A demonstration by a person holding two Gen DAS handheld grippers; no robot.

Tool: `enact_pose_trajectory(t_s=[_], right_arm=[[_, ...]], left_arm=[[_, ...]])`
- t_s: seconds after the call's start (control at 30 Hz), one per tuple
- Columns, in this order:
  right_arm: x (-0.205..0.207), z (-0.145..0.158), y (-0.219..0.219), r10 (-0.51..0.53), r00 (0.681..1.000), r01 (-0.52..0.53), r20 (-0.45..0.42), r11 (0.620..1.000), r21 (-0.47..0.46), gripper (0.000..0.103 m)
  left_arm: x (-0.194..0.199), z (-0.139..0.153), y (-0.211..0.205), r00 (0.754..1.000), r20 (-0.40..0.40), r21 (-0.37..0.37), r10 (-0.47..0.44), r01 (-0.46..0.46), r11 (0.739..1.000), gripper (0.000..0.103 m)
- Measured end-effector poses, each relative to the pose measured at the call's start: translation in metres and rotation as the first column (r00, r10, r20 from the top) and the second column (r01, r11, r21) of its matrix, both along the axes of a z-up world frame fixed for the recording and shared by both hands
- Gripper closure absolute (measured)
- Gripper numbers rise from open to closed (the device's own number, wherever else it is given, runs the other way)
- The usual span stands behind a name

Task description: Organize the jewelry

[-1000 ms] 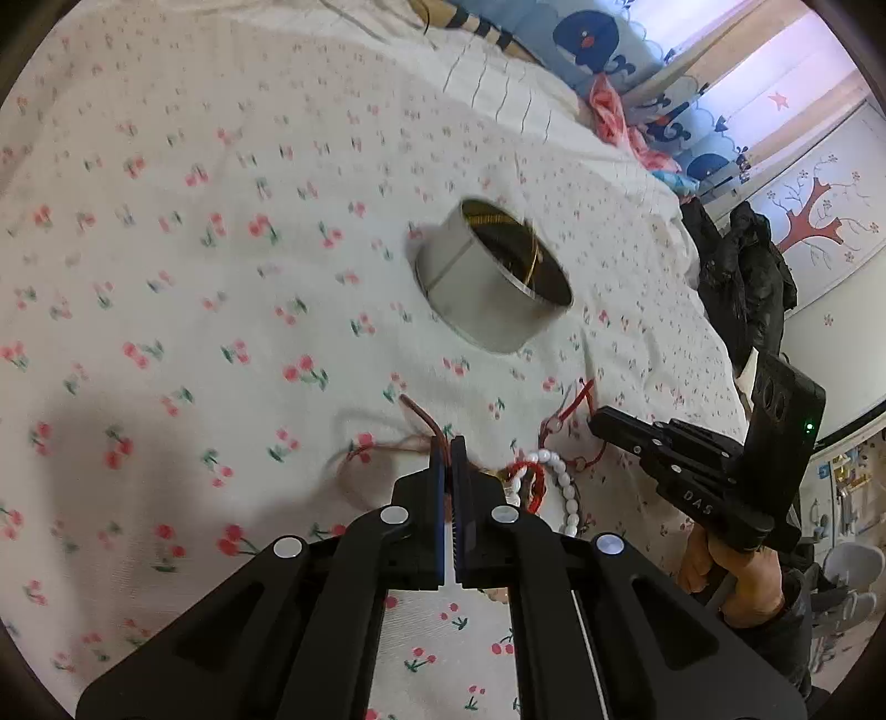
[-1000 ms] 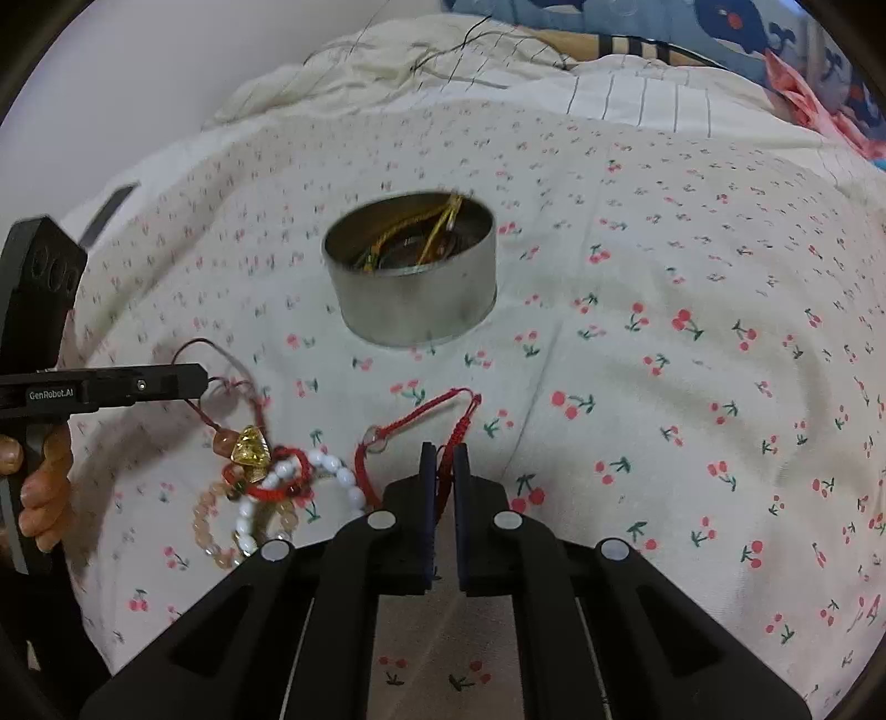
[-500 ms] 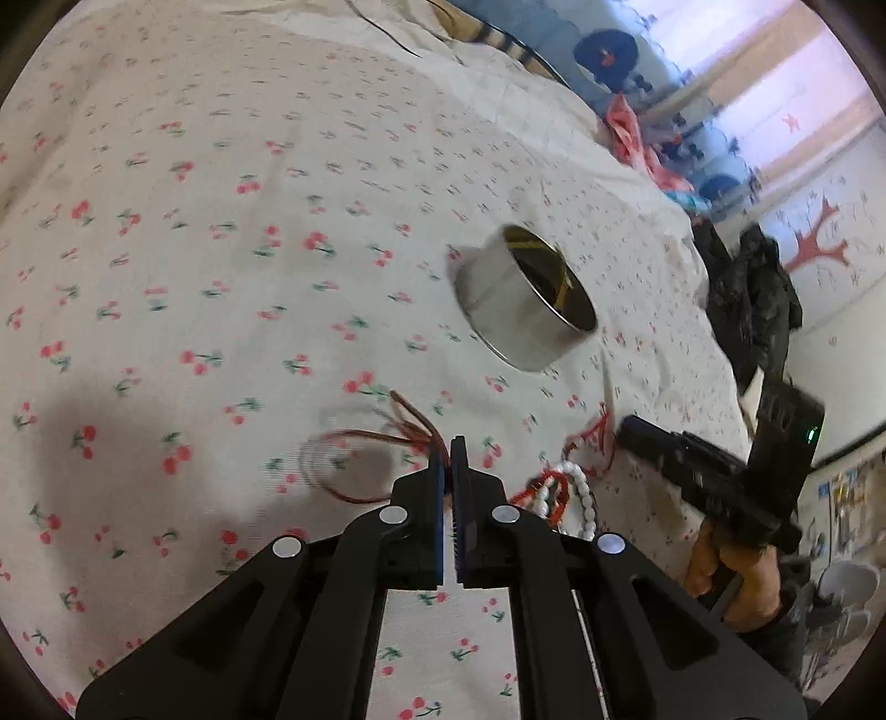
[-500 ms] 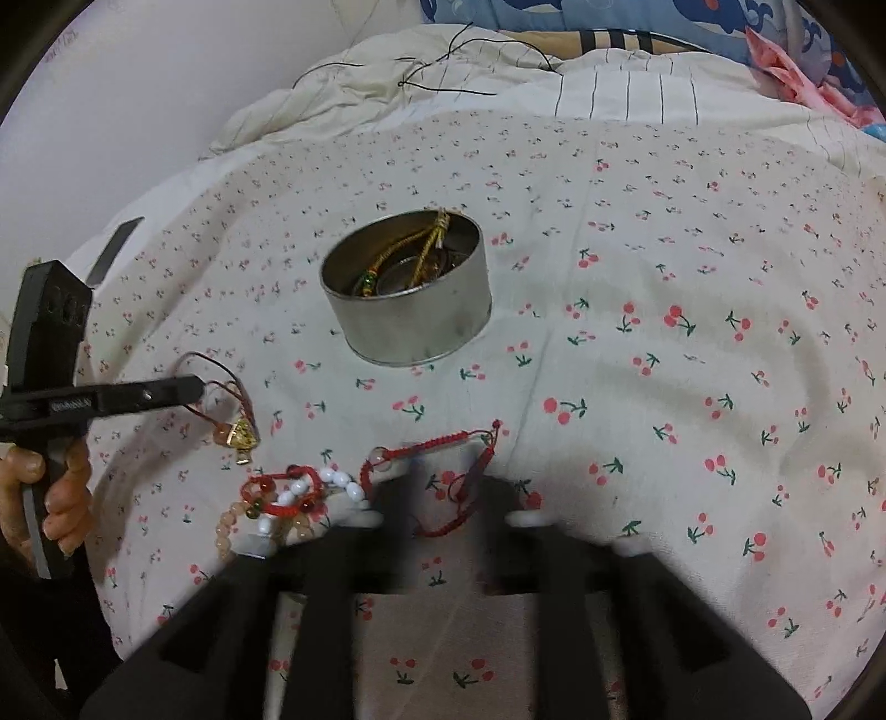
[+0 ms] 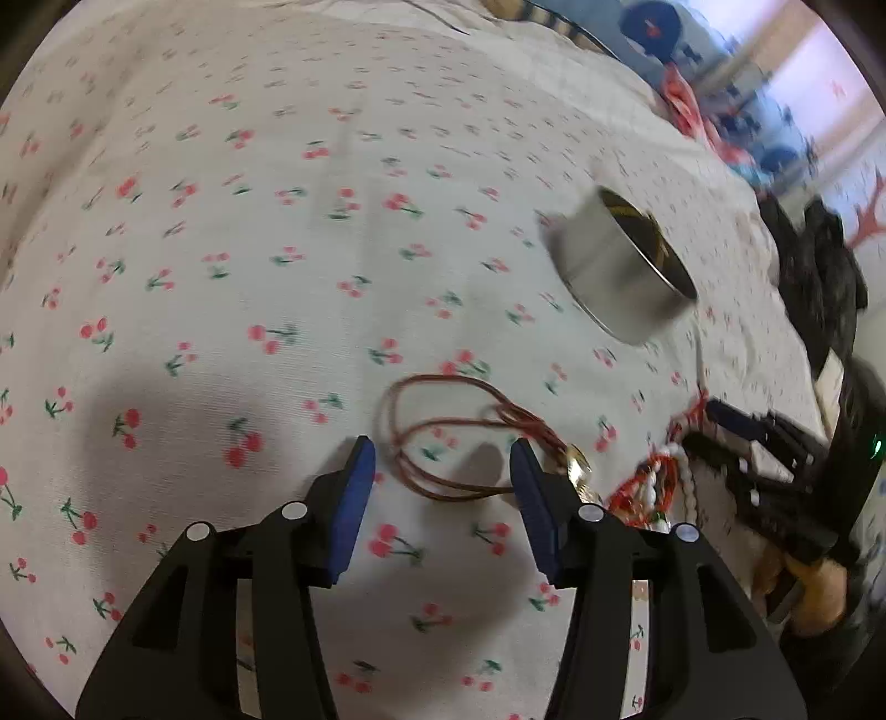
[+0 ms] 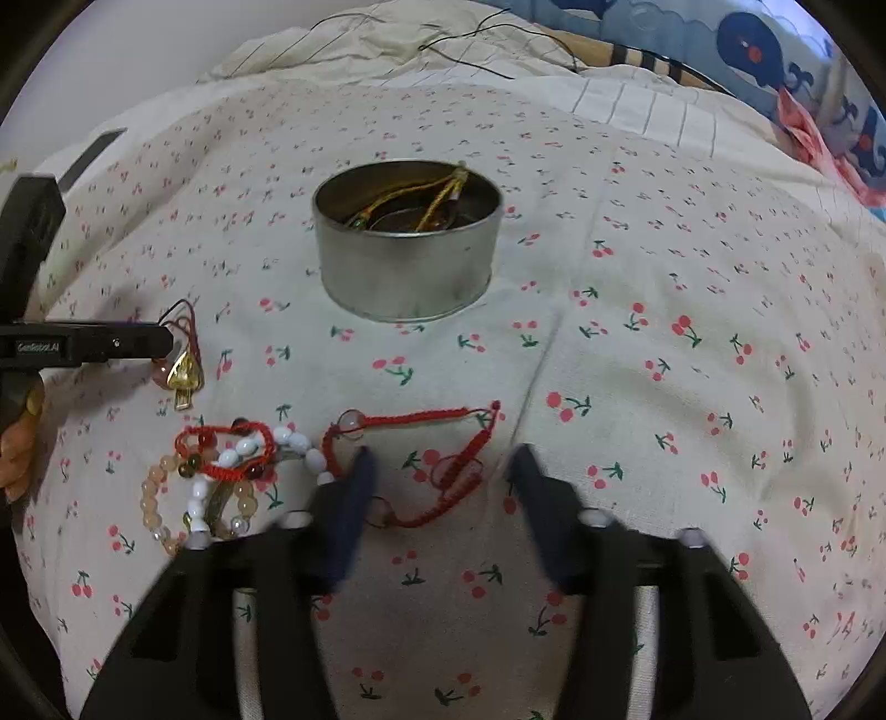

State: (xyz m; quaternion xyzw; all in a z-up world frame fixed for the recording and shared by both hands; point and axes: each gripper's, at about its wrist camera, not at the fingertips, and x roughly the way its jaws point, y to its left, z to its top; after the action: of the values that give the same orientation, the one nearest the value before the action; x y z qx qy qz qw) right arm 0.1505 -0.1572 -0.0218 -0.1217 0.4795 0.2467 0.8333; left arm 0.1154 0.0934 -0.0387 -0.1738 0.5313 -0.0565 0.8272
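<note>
My left gripper [image 5: 443, 465] hovers low over the cherry-print sheet, its jaws opening. A brown cord necklace [image 5: 443, 432] lies loose between them, untouched by the pads. Its gold pendant [image 5: 576, 468] rests by the right finger. My right gripper [image 6: 443, 476] is blurred, its jaws closing around a red braided bracelet [image 6: 437, 443] that lies flat on the sheet, and the pads are still apart from it. A round metal tin [image 6: 407, 260] stands behind, with gold cord jewelry inside. Left of the right gripper is a tangle of bead bracelets [image 6: 221, 471].
The bed sheet [image 6: 664, 332] spreads wide to the right. A striped blanket and thin black cables [image 6: 470, 50] lie at the back by a blue whale-print pillow. Dark clothing [image 5: 819, 266] hangs off the bed's right side in the left wrist view.
The left jaws, shut at the brown cord before, now stand apart and the cord lies loose. The right jaws have come apart over the red bracelet. Both grippers have tipped lower.
</note>
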Motion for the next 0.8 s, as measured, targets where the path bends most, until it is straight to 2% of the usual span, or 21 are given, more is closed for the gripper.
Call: enact_pose_trajectory(t_s=[0.03,0.1,0.13,0.17,0.37,0.47,0.67,0.8], right_arm=[[0.0,0.001,-0.001,0.0,1.0,0.0,-0.007,1.0,0.012,0.099],[0.0,0.001,-0.005,-0.007,0.999,0.009,-0.04,0.998,0.059,0.099],[0.0,0.002,-0.007,-0.01,0.999,0.012,-0.04,0.998,0.067,0.099],[0.0,0.004,-0.009,-0.013,0.999,0.017,-0.044,0.996,0.089,0.099],[0.005,0.023,-0.038,-0.063,0.994,0.09,-0.094,0.941,0.326,0.099],[0.007,0.029,-0.047,-0.067,0.991,0.108,-0.115,0.91,0.401,0.099],[0.009,0.043,-0.058,-0.062,0.99,0.12,-0.124,0.833,0.54,0.099],[0.005,0.057,-0.061,-0.054,0.995,0.094,-0.083,0.796,0.599,0.099]], left_arm=[[0.0,0.001,-0.003,1.0,0.002,-0.022,-0.018,0.018,1.0,0.074],[0.0,0.001,-0.012,0.998,0.003,-0.043,-0.07,0.07,0.997,0.094],[0.0,0.001,-0.014,0.997,0.006,-0.051,-0.083,0.083,0.995,0.097],[-0.001,0.002,-0.017,0.995,0.01,-0.09,-0.101,0.102,0.991,0.1],[-0.006,0.026,-0.019,0.987,0.1,-0.246,-0.125,0.146,0.958,0.1],[-0.003,0.042,-0.018,0.985,0.125,-0.286,-0.121,0.153,0.946,0.1],[-0.003,0.061,-0.015,0.979,0.167,-0.316,-0.12,0.168,0.934,0.1],[0.004,0.069,-0.024,0.973,0.177,-0.304,-0.145,0.194,0.933,0.1]])
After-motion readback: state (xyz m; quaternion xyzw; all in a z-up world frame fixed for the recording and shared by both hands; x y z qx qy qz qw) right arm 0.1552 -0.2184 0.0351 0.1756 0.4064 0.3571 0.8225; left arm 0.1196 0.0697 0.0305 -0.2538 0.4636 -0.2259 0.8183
